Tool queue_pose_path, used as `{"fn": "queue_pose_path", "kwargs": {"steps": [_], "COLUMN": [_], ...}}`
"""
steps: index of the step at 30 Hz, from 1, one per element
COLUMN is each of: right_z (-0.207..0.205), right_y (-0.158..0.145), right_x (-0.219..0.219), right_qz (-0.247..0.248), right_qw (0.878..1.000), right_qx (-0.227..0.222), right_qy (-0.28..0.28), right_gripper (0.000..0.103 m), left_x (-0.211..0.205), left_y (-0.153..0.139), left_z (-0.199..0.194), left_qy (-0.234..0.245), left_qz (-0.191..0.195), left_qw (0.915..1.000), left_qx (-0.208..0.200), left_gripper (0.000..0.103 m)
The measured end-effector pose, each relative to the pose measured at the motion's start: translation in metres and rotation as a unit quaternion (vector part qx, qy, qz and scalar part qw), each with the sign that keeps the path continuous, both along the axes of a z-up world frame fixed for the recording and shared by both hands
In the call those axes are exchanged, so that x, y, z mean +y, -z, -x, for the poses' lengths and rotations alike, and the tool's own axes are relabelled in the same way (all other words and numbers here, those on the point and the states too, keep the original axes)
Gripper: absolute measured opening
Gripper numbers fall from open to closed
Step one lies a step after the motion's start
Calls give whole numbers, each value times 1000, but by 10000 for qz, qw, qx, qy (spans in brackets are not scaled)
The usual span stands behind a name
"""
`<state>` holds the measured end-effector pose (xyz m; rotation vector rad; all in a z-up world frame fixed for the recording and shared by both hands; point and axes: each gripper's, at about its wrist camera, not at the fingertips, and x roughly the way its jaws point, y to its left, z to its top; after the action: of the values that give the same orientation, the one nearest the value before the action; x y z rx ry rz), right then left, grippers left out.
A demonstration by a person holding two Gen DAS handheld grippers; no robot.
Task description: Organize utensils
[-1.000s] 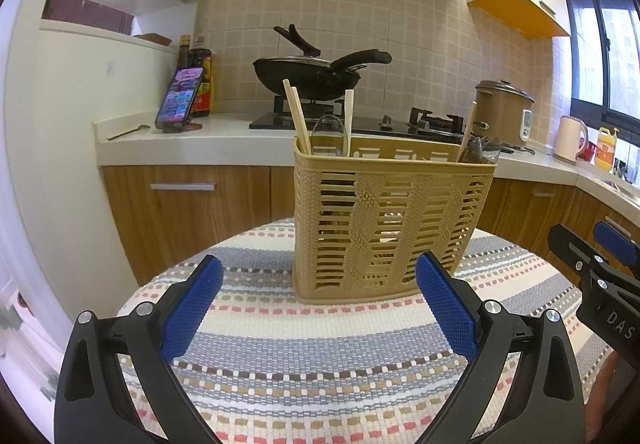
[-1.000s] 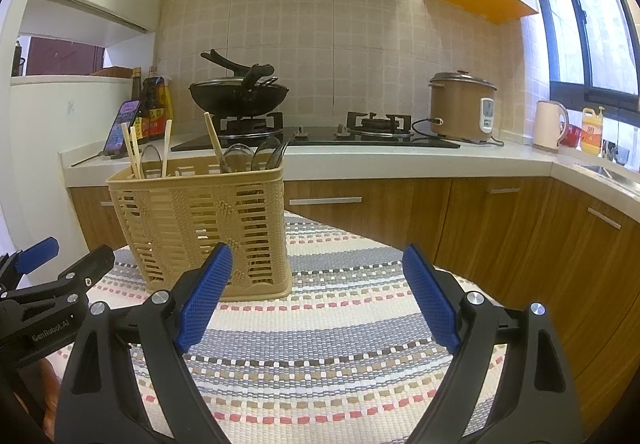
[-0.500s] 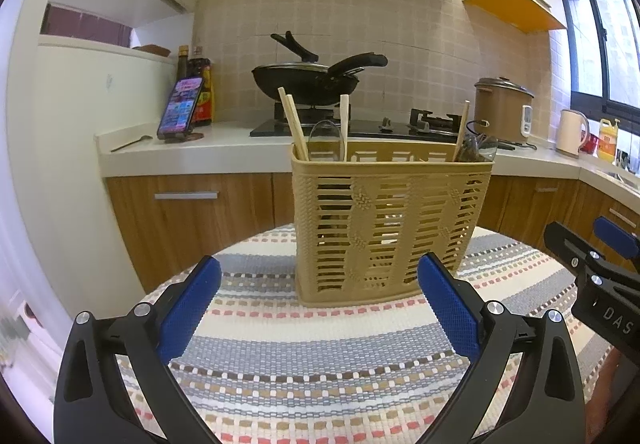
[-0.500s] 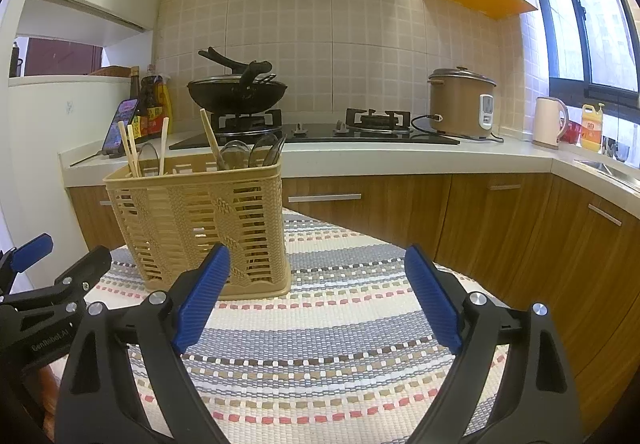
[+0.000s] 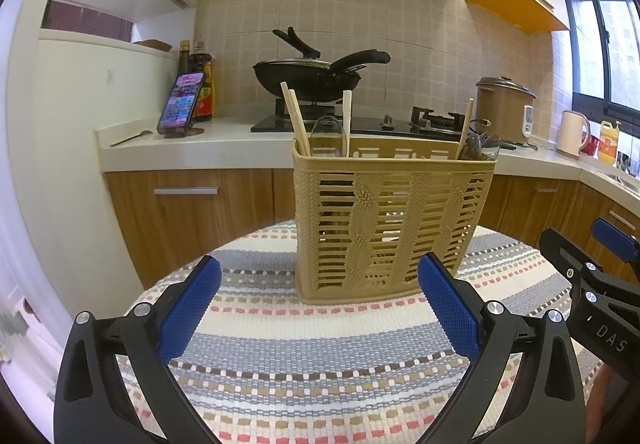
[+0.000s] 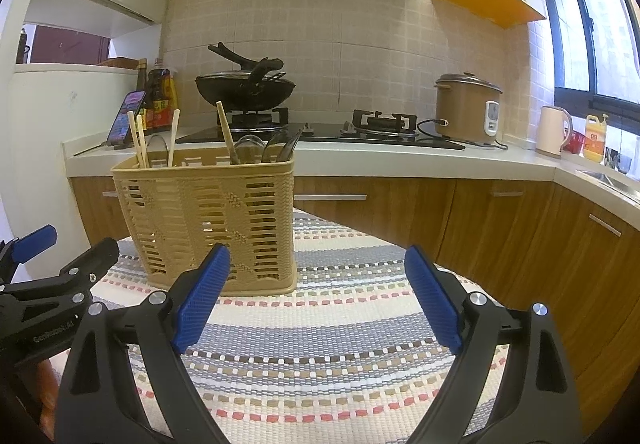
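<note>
A tan slatted utensil basket (image 5: 384,219) (image 6: 208,219) stands on a round table covered by a striped woven cloth (image 5: 312,356) (image 6: 328,356). Wooden chopsticks (image 5: 294,119) (image 6: 138,139) and a clear spoon (image 5: 328,133) stick up from its left compartment. More spoons (image 6: 276,145) and one chopstick (image 5: 465,127) rise from the right one. My left gripper (image 5: 318,304) hangs open just short of the basket, nothing between its blue pads. My right gripper (image 6: 316,292) is open too, empty, with the basket ahead to its left.
Behind the table runs a kitchen counter (image 5: 200,143) with a wok (image 5: 308,75) on the hob, a phone on a stand (image 5: 180,103), sauce bottles (image 6: 160,99), a rice cooker (image 6: 468,107) and a kettle (image 6: 552,131). Wooden cabinets (image 6: 500,228) stand close on the right.
</note>
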<state>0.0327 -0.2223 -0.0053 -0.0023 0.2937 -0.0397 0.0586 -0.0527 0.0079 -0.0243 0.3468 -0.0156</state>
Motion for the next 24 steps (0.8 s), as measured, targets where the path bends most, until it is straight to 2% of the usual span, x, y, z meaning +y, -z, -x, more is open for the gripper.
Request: {"fn": "queue_pose_path", "kwargs": {"steps": [24], "right_z": [-3], "right_y": [2], "right_x": [0], "right_qz": [45], "right_qw": [10000], "right_qx": [67], "right_qy": [39], "right_gripper": [86], "left_x": [-3], "left_y": [0], "left_z": [0], "left_qy": [-52], "left_qz": [-93], "left_qw": [9999], "left_qx": [-1], "left_gripper": [95]}}
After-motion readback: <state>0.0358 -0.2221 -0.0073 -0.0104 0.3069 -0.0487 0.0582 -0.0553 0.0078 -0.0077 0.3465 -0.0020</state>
